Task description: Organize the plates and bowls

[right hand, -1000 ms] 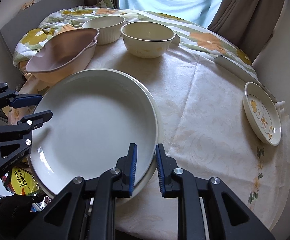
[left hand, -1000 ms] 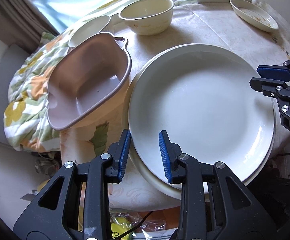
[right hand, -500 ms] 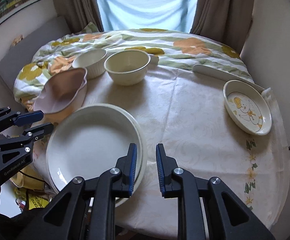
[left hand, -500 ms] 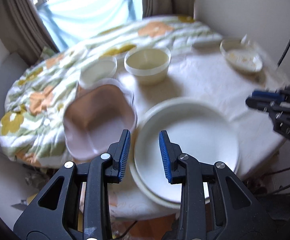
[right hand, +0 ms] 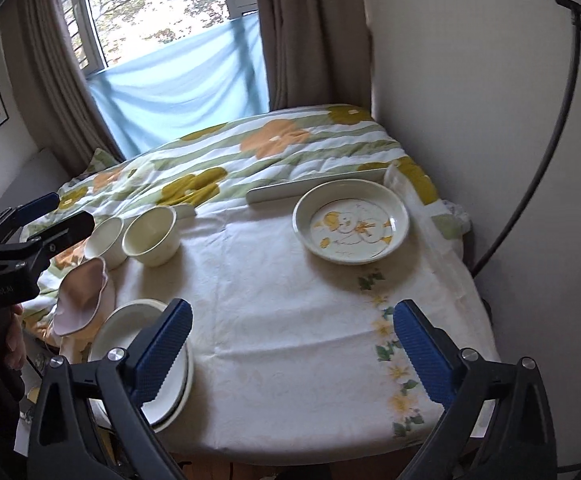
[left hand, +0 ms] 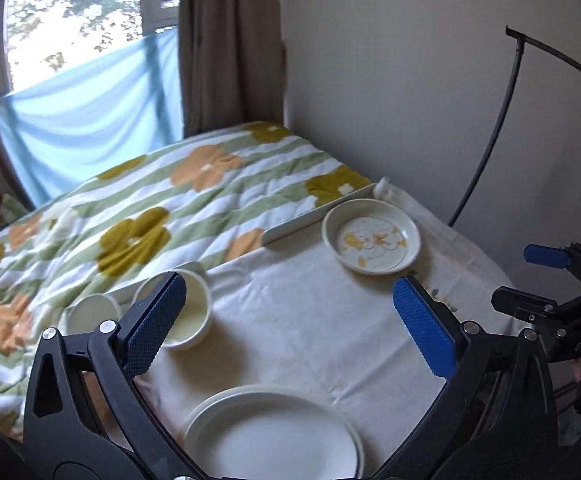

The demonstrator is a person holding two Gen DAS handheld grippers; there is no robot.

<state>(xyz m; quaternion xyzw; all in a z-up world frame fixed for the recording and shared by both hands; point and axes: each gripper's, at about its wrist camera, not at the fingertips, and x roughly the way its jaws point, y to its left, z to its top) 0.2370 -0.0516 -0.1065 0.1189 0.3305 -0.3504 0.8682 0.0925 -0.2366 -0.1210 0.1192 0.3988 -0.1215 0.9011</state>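
Observation:
Two stacked white plates (left hand: pixel 274 436) (right hand: pixel 130 328) lie at the table's near left edge. A pink bowl (right hand: pixel 82 300) sits left of them. A cream bowl (right hand: pixel 152 236) (left hand: pixel 190 312) and a small white bowl (right hand: pixel 106 236) (left hand: pixel 90 314) stand at the far left. A patterned plate (right hand: pixel 350 222) (left hand: pixel 372 236) sits at the far right. My left gripper (left hand: pixel 290 328) is open and empty above the stack. My right gripper (right hand: pixel 292 344) is open and empty over the table's front.
A white cloth covers the table (right hand: pixel 290 300). A floral quilt (right hand: pixel 250 148) lies behind it. A flat white tray (right hand: pixel 314 188) rests at the table's far edge. A wall and a black cable (right hand: pixel 546 152) stand to the right.
Both grippers have opened wide and pulled back and up from the stacked plates. The views now look farther across the table toward the window.

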